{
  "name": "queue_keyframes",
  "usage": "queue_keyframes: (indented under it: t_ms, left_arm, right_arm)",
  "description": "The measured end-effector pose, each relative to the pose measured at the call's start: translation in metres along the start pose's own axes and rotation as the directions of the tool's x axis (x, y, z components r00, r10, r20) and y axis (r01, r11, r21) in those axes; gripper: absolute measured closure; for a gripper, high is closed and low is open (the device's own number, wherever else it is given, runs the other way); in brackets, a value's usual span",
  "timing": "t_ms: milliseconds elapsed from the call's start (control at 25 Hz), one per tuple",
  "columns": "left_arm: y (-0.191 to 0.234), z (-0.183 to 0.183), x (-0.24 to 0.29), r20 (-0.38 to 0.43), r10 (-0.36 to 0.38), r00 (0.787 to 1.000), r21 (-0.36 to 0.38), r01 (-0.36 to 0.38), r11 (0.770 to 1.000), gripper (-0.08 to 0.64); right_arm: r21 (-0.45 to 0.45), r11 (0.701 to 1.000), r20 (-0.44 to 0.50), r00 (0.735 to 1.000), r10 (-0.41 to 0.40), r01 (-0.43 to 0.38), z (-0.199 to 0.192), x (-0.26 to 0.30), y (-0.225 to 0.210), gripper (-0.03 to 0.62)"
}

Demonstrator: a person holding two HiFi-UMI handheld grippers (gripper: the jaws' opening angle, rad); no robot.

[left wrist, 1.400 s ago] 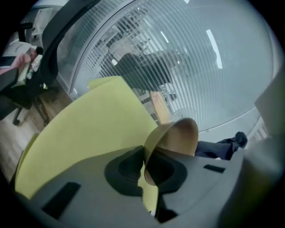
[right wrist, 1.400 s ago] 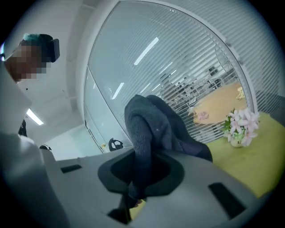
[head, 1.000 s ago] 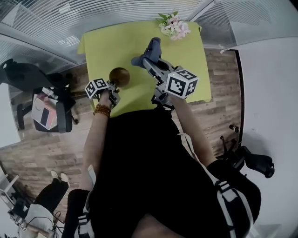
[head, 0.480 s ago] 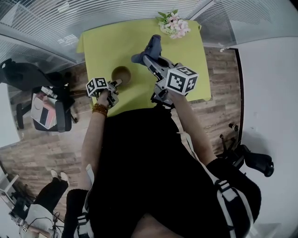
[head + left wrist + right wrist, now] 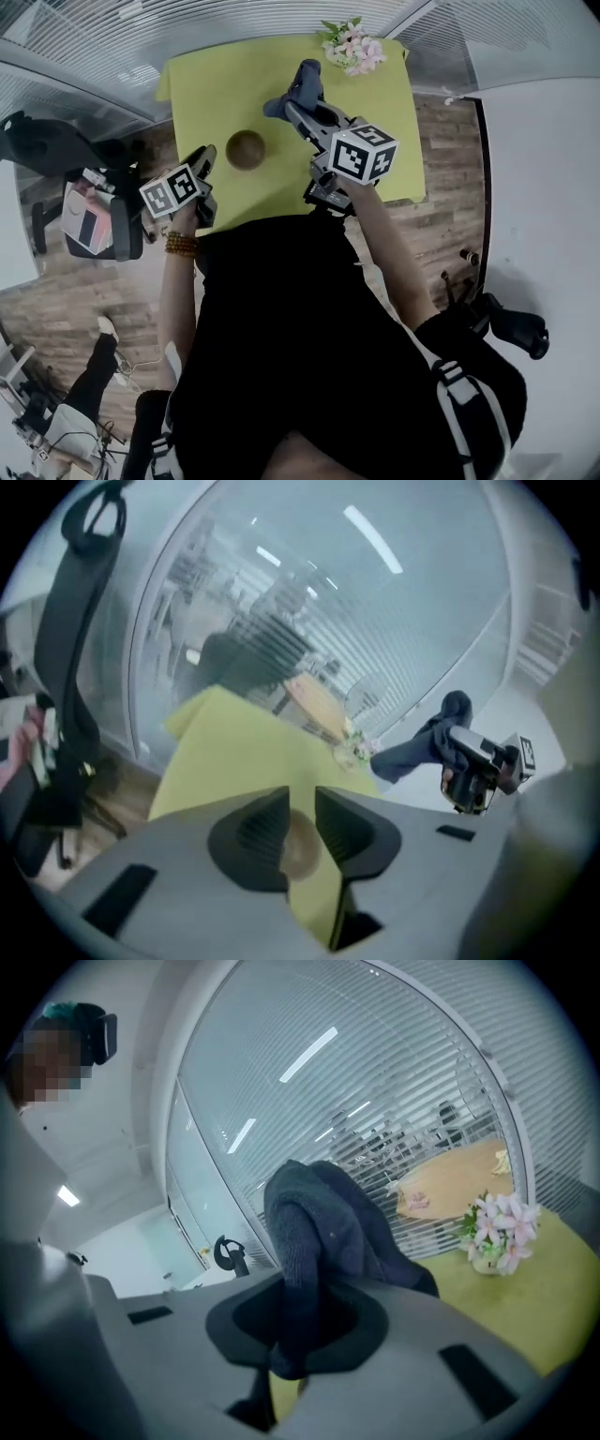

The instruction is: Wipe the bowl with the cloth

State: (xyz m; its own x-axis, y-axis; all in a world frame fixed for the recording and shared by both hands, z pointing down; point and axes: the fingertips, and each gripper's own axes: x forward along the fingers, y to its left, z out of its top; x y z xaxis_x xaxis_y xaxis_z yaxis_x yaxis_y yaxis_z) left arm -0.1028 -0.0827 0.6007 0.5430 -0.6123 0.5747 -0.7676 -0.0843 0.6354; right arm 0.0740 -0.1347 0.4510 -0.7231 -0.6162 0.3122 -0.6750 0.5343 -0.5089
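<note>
A brown wooden bowl (image 5: 246, 149) sits upright on the yellow-green table (image 5: 375, 141), left of centre. My left gripper (image 5: 204, 156) hangs off the table's left front corner, apart from the bowl. Its jaws have just been closing a little, but a gap remains and nothing is between them. In the left gripper view the bowl (image 5: 300, 847) shows beyond that gap in the left gripper (image 5: 302, 803). My right gripper (image 5: 292, 108) is over the table's middle, shut on a dark blue cloth (image 5: 302, 89). The cloth (image 5: 323, 1227) bunches up out of the right gripper (image 5: 305, 1321).
A small vase of pink flowers (image 5: 352, 52) stands at the table's far edge. A black office chair (image 5: 52, 150) and a cluttered stool (image 5: 94, 220) stand on the wooden floor to the left. Glass walls with blinds (image 5: 234, 23) run behind the table.
My left gripper held the bowl tilted a second ago, let it go, then rose and drew back to the left. The bowl now rests upright. The right gripper and cloth kept still.
</note>
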Motion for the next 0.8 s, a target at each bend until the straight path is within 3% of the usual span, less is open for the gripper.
queue_keyframes:
  t_ms: [80, 160, 320, 400, 560, 800]
  left_arm:
    - [-0.011, 0.044, -0.016, 0.159, 0.07, 0.985, 0.111, -0.089, 0.99, 0.499]
    - [-0.024, 0.074, -0.027, 0.262, 0.116, 0.958, 0.206, -0.173, 0.963, 0.522]
    - [-0.06, 0.108, -0.036, 0.39, 0.136, 0.911, 0.396, -0.3, 0.868, 0.526]
    - [-0.08, 0.116, -0.036, 0.414, 0.108, 0.904, 0.45, -0.306, 0.839, 0.526]
    - [-0.103, 0.116, -0.028, 0.378, 0.049, 0.924, 0.485, -0.243, 0.84, 0.526]
    - [-0.102, 0.109, -0.023, 0.359, 0.06, 0.931, 0.495, -0.245, 0.834, 0.526]
  right_arm:
    - [-0.075, 0.997, 0.0, 1.0, -0.001, 0.001, 0.003, 0.005, 0.007, 0.563]
    - [-0.158, 0.987, -0.004, 1.0, 0.007, -0.007, 0.003, 0.011, 0.017, 0.563]
    - [-0.275, 0.961, 0.015, 1.0, -0.027, 0.031, 0.007, 0.018, 0.024, 0.563]
    - [-0.297, 0.954, 0.041, 0.998, -0.039, 0.05, 0.012, 0.017, 0.024, 0.563]
    - [-0.318, 0.945, 0.06, 0.996, -0.064, 0.08, 0.019, 0.013, 0.022, 0.566]
    - [-0.341, 0.933, 0.063, 0.993, -0.1, 0.115, 0.017, 0.008, 0.016, 0.568]
